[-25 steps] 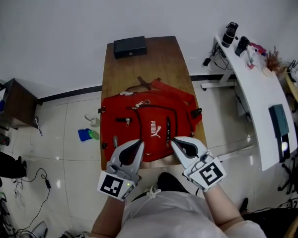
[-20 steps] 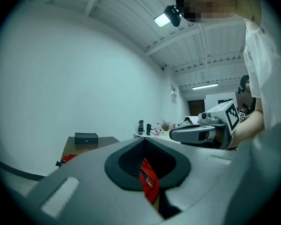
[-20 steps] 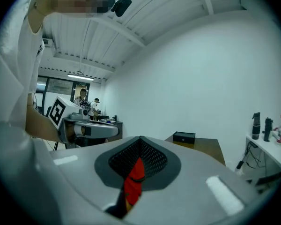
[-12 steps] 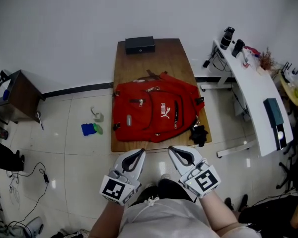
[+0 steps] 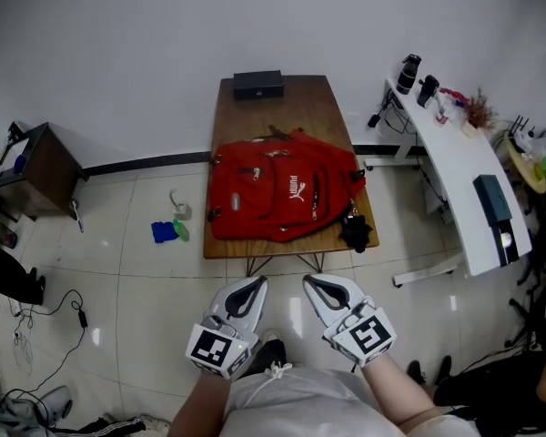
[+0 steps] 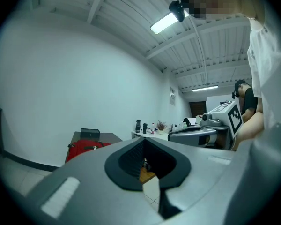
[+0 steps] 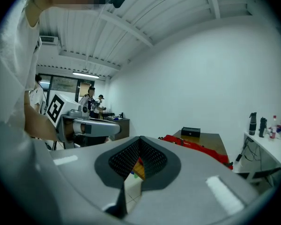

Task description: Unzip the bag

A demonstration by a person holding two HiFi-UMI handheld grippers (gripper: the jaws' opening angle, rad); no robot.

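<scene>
Red backpack [image 5: 287,198] lies flat on the wooden counter [image 5: 282,107], well apart from the person on the tiled floor [image 5: 146,280]. The left hand-held gripper [image 5: 246,291] and right hand-held gripper [image 5: 320,289] are both clenched on nothing. The soft, light fabric will likely bunch. A zip tab, too small to pick out here, looks the place to pinch, with the cloth alongside pinned.

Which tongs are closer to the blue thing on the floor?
Left. The left tongs are held to the right of the blue thing and closer to the person. The right tongs are farther right.
</scene>
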